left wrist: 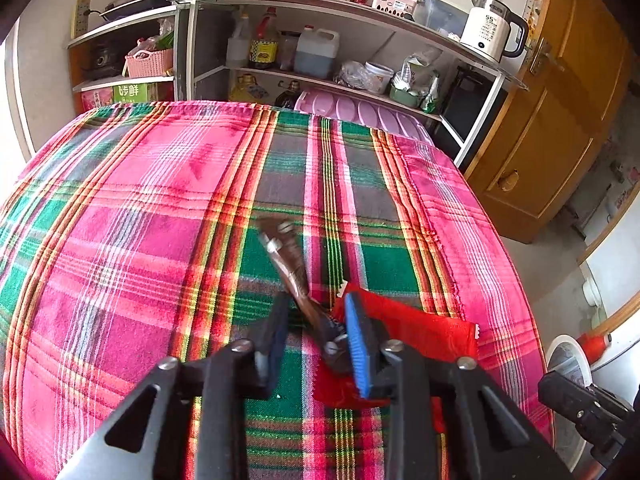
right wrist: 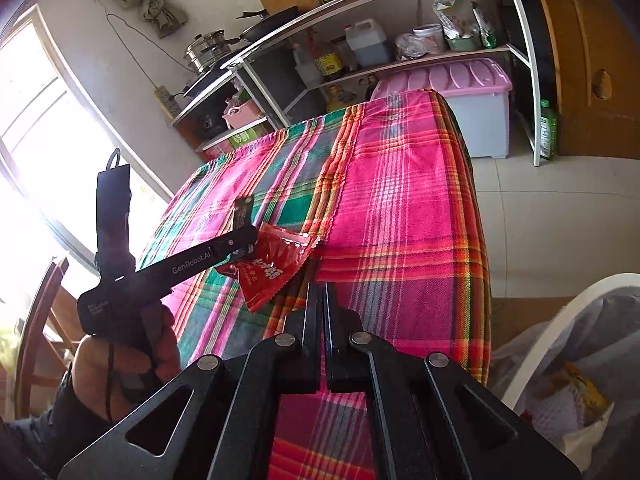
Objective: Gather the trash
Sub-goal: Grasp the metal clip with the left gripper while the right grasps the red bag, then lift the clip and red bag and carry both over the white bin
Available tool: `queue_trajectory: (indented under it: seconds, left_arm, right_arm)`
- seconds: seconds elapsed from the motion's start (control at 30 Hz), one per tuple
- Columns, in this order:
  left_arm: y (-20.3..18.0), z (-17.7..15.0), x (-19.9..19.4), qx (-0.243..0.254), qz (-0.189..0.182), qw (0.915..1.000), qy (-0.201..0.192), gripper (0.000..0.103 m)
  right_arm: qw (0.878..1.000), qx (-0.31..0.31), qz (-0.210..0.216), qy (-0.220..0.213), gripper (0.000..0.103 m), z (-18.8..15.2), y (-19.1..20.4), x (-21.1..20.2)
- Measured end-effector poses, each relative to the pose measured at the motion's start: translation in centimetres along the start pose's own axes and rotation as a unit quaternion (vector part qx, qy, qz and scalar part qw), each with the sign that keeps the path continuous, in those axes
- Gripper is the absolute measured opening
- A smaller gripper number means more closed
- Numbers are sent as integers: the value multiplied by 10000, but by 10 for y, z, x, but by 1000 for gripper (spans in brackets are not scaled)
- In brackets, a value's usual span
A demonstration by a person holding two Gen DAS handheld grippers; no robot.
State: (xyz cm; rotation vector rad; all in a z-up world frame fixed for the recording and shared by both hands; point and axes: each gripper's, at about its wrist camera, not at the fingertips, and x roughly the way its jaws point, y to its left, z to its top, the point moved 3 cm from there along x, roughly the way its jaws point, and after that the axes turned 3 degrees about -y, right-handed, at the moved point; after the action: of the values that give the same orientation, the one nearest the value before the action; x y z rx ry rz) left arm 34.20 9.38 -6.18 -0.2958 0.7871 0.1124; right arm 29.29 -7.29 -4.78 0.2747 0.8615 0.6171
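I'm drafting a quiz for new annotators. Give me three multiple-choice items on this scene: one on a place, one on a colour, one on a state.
1. Where does the red packet lie?
A in the bin
B on the plaid cloth
C on the shelf

2. What colour is the pad on the left tool?
A blue
B yellow
C white

3. How do the jaws of the right tool stand?
A wide open
B shut on a bottle
C shut, empty

Key:
1 B: the packet lies flat on the cloth, by the left tool's tip.
2 A: the ribbed pad shows bright blue.
3 C: the jaws meet with nothing between them.
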Motion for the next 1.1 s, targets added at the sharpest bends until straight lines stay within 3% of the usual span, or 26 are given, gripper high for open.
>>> queue_trajectory:
  seconds: [0.33,0.4,0.47,0.57,0.77,1.0,1.07,1.1]
  left_arm:
    - [12,-2,-32,122,-255,9991,-310,13]
    - [17,-5,-40,121,-337,9988,-343,13]
    - [22,-7,-48,141,-354,9985,-381,13]
    - [32,-12,-59,91,-451,9981,-399,13]
    - [50,-18,-76,18,-537,9975,-455,13]
    - [63,-22,-79,-63,-625,9970,-450,13]
    - [64,-23,-77,-81,-647,9969,-434,13]
    - [64,-24,-77,-87,-662,9969,-424,13]
  right_arm:
    - [9996,-272,75,9,2,1,16,-1]
    - [9987,-504,33,53,9,1,26,4]
    - [9961,-876,12,109,26,0,39,12]
    - [9880,-1517,-138,261,41,-2,59,28]
    - [9638,-2603,-402,417,41,-8,85,60]
    - [9489,-3009,-566,762,41,-13,86,92]
    - [9485,-3018,-602,755,16,-12,86,93]
    - [9483,-3017,-652,735,15,-12,86,93]
